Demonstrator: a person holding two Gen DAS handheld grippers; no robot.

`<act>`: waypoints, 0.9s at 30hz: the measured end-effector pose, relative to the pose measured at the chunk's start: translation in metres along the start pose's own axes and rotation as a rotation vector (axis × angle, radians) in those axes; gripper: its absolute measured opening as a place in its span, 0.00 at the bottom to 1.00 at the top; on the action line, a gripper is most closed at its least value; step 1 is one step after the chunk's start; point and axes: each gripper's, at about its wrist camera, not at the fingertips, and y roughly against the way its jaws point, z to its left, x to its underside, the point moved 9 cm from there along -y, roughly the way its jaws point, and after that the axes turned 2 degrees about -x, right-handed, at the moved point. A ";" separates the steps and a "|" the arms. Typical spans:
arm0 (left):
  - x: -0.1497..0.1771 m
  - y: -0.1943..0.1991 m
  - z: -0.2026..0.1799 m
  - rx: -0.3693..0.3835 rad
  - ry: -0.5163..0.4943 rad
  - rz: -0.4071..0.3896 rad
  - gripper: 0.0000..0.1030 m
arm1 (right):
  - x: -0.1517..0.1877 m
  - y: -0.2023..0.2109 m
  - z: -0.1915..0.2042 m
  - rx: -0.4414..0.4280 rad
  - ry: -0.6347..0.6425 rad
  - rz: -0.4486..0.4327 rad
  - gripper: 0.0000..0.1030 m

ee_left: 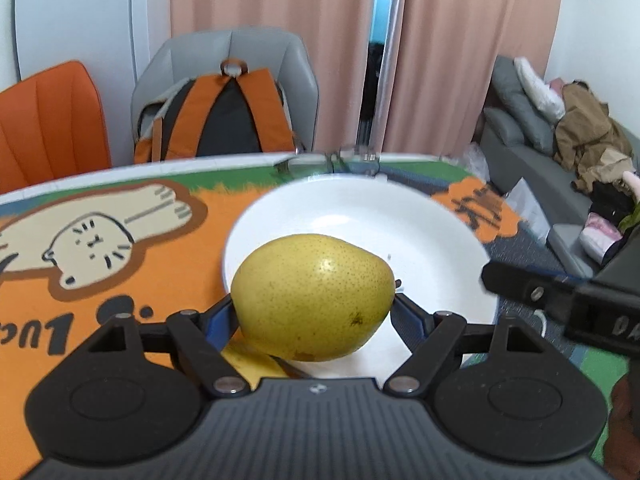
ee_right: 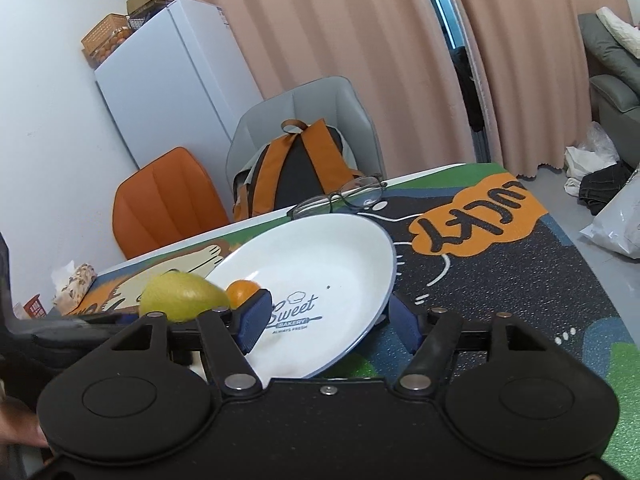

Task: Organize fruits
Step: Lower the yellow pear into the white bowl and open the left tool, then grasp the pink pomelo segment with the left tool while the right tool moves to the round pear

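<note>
1. We pinch the yellow-green pear (ee_left: 314, 296) in our left gripper (ee_left: 316, 312), both blue pads pressed against its sides.
2. The pear hangs over the near rim of the white plate (ee_left: 420, 232).
3. Our right gripper (ee_right: 326, 318) stands spread, gripping nothing, straddling the plate's edge.
4. An orange (ee_right: 241, 291) sits just beside the pear.

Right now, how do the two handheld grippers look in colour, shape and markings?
Both the left gripper and the right gripper are matte black plastic, with two round lobed housings, a ribbed centre panel, silver pivot screws and angled link arms. The fingers carry dark blue pads. White letters mark the right gripper's side in the left wrist view.
</note>
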 end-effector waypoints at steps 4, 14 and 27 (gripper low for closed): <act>-0.003 0.002 0.002 -0.030 -0.019 -0.022 0.78 | 0.000 0.000 -0.001 0.001 -0.006 0.002 0.65; -0.011 0.029 0.027 -0.083 0.014 -0.057 0.78 | 0.002 0.003 0.013 -0.043 0.021 0.006 0.68; 0.012 0.066 0.076 -0.138 0.092 -0.065 0.79 | 0.011 0.005 0.043 -0.099 0.099 0.030 0.73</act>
